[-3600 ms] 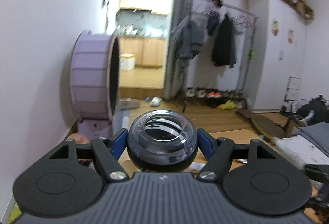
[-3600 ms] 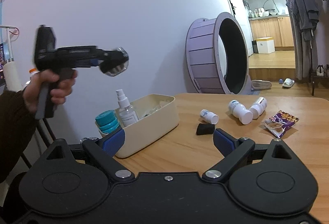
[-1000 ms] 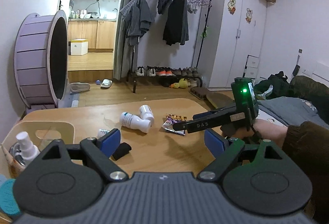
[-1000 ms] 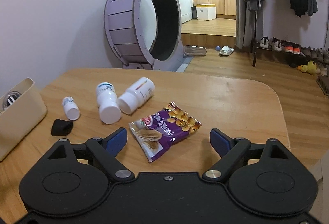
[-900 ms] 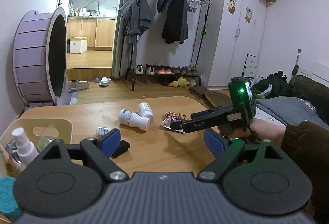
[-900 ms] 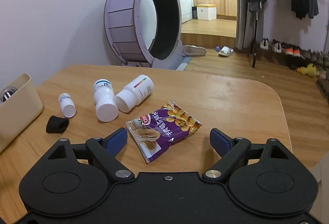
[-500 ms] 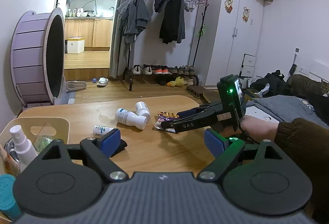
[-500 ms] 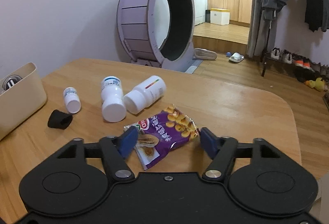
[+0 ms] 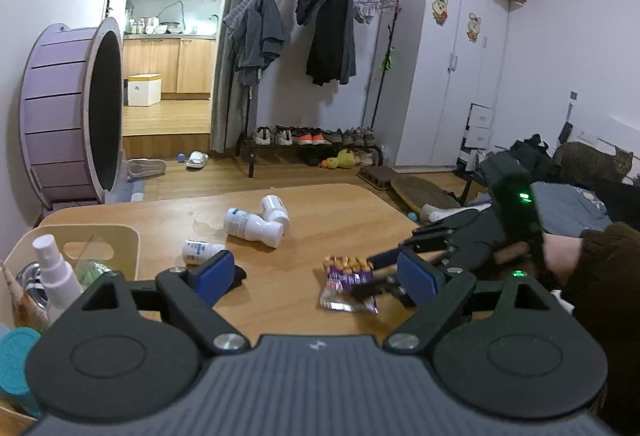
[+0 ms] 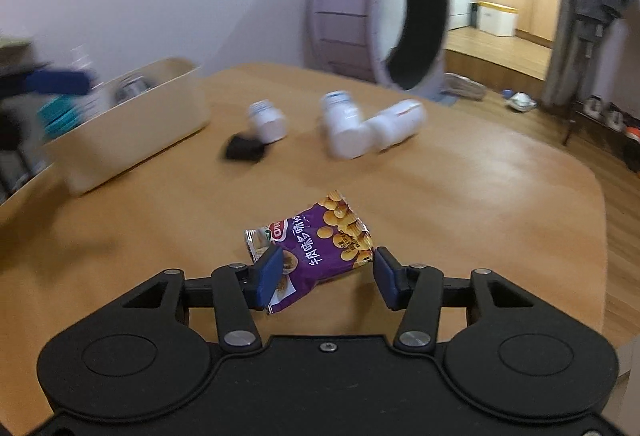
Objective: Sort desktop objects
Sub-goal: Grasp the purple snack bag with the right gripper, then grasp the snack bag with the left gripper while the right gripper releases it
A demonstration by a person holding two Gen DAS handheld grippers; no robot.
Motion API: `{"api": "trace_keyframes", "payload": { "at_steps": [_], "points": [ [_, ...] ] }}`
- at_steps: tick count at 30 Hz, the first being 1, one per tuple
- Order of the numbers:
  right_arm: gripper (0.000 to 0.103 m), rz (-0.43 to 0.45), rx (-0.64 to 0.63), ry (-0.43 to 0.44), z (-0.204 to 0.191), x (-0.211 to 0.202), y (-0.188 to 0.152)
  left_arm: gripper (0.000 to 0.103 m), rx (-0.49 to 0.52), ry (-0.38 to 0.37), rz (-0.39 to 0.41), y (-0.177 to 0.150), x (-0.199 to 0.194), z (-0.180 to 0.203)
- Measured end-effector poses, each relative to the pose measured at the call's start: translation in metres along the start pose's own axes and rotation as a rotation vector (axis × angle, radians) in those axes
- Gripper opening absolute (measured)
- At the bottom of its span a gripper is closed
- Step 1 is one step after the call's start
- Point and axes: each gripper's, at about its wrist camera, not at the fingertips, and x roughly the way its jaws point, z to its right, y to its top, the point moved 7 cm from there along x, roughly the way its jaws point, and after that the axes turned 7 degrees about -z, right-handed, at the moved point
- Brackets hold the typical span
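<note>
The right gripper [image 10: 322,272] pinches a crinkled purple foil snack packet [image 10: 320,236], lifted off the wooden table [image 10: 480,188]. The left gripper [image 9: 320,272] gapes wide, empty; white plastic bottles [image 9: 256,222] lie at its 11 o'clock

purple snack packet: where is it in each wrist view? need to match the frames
Left wrist: purple snack packet lies right of centre on the table, at the right tool tips.
Right wrist: purple snack packet is at lower centre, between the right tool's fingers.
Shared landmark: the two touching white bottles beyond it.
</note>
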Motion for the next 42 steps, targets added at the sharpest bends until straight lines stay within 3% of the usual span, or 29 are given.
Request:
{"api": "trace_keyframes", "payload": {
  "at_steps": [4,7,15,23,34,42],
  "points": [
    [0.055,-0.002,-0.017,0.049,-0.033,-0.011,-0.012,0.088,0.026,-0.016,-0.036,-0.009,0.006,0.008],
    [0.059,0.027,-0.033,0.029,-0.047,-0.027,-0.018,0.088,0.042,-0.02,-0.062,-0.016,0.011,0.013],
    [0.08,0.187,0.132,-0.054,-0.021,-0.079,-0.033,0.088,0.037,-0.021,-0.122,-0.036,0.03,0.019],
    [0.084,0.276,0.251,-0.062,0.003,-0.091,-0.034,0.088,0.015,0.001,-0.181,-0.049,0.054,0.031],
    [0.093,0.304,0.257,-0.062,0.004,-0.102,-0.04,0.088,0.008,0.034,-0.25,-0.061,0.074,0.043],
    [0.096,0.31,0.25,-0.053,-0.002,-0.101,-0.039,0.084,0.022,0.087,-0.249,-0.067,0.088,0.042]
  ]
}}
